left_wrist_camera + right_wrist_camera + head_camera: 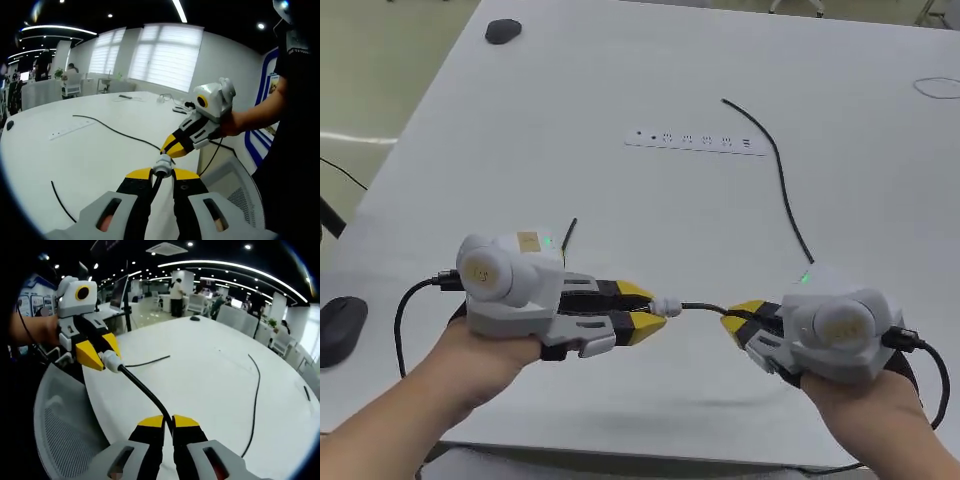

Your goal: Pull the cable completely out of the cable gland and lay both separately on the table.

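Note:
Both grippers hover above the near edge of the white table (620, 90). My left gripper (653, 309) is shut on the small white cable gland (666, 306), which sticks out from its yellow tips. A short black cable (702, 308) runs level from the gland to my right gripper (730, 319), which is shut on it. In the left gripper view the gland (162, 164) sits between my left gripper's (162, 174) jaws, with the right gripper (168, 148) just beyond. In the right gripper view the cable (144, 389) rises from my right gripper (167, 421) to the gland (110, 361) in the left gripper (101, 358).
A white power strip (695, 140) lies mid-table, with a long black cable (777, 170) curving past it. A short black cable piece (568, 232) lies behind the left gripper. One dark mouse (502, 31) sits far back, another (340, 330) at the left edge.

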{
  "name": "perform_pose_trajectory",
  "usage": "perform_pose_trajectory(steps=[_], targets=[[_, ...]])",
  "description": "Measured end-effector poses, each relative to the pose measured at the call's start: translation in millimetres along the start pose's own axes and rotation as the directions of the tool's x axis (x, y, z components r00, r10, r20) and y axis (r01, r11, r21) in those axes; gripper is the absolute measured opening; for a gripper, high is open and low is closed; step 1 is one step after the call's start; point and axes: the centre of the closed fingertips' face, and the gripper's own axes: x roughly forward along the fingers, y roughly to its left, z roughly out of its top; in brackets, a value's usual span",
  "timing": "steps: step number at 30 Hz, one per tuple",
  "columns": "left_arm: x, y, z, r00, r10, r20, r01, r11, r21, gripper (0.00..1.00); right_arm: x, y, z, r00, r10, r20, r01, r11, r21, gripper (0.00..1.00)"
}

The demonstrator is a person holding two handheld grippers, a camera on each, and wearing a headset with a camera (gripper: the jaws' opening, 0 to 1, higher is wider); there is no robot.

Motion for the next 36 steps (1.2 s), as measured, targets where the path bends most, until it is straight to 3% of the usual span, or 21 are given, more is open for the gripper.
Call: perform_pose_trajectory(steps=[2,5,8,9,10,11,12,19,26,36], targets=[[-0.3,-0.3,-0.6,1.0000,0.000,-0.003,0.000,1.000,0.004,0.15,1.1,-6.8,-8.3,0.9998,-0.017,-0.007,0.017,1.000,0.015,0.00],[-0.5,-2.3,-0.2,1.0000,-0.003,0.000,0.003,1.000,0.007,0.15,3.5,-15.2,-22.8,0.9992,-0.037,-0.016,0.038,0.994,0.102,0.00],[-0.4,-3.7,-0.6,1.0000,-0.008,0.000,0.008,1.000,0.006,0.15,7.6,-22.4,-42.2,0.9989,-0.039,-0.026,0.045,0.964,0.262,0.00],[0.0,-4.7,-1.5,0.9999,-0.014,-0.003,0.014,1.000,0.005,0.15,8.2,-26.0,-47.2,0.9982,-0.051,-0.033,0.057,0.965,0.257,0.00],[0.5,-5.3,-2.3,0.9998,-0.016,-0.006,0.016,1.000,0.004,0.15,8.8,-23.1,-52.3,0.9986,-0.034,-0.041,0.044,0.953,0.299,0.00],[0.8,-5.6,-2.8,0.9998,-0.017,-0.008,0.017,1.000,0.005,0.15,8.7,-21.8,-52.4,0.9989,-0.028,-0.038,0.039,0.951,0.308,0.00],[1.2,-6.6,-3.4,0.9997,-0.020,-0.013,0.020,1.000,0.006,0.15,8.0,-22.0,-50.9,0.9994,-0.030,-0.019,0.035,0.950,0.310,0.00],[2.0,-7.2,-4.5,0.9997,-0.021,-0.016,0.021,1.000,0.002,0.15,5.8,-20.5,-46.7,0.9992,-0.039,-0.012,0.041,0.966,0.255,0.00],[0.0,-4.8,-4.0,0.9998,-0.012,-0.019,0.012,1.000,-0.002,0.15,3.3,-19.6,-48.3,0.9991,-0.041,-0.007,0.042,0.972,0.230,0.01],[-0.5,-4.1,-6.3,0.9997,-0.009,-0.024,0.009,1.000,-0.016,0.15,-4.7,-15.5,-46.2,0.9999,-0.016,0.000,0.016,0.987,0.158,0.07]])
